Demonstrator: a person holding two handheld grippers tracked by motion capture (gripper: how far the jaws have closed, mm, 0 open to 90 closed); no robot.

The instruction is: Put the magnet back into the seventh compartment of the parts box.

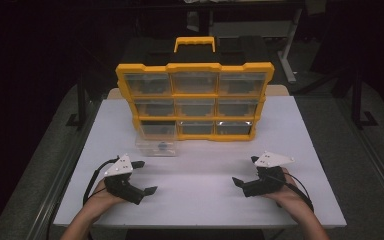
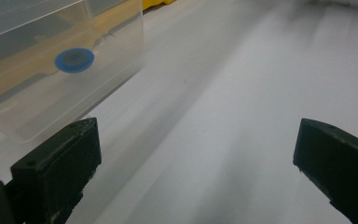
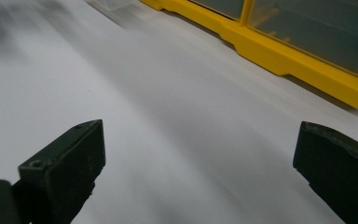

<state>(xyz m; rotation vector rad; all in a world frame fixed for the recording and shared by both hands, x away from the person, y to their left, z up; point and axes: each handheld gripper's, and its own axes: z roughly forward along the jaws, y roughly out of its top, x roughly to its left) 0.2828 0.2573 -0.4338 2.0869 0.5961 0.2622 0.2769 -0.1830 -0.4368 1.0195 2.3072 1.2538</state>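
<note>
Both the left gripper (image 1: 143,177) and the right gripper (image 1: 245,170) rested wide apart and empty on the white table (image 1: 205,170), near a clear plastic drawer (image 1: 156,144) before the yellow-framed drawer organiser (image 1: 195,100).

bare table (image 1: 205,175) centre, clear drawer (image 1: 156,140) ahead

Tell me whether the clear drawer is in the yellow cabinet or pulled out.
Out. The clear drawer sits on the table in front of the cabinet, whose bottom-left slot looks empty.
</note>
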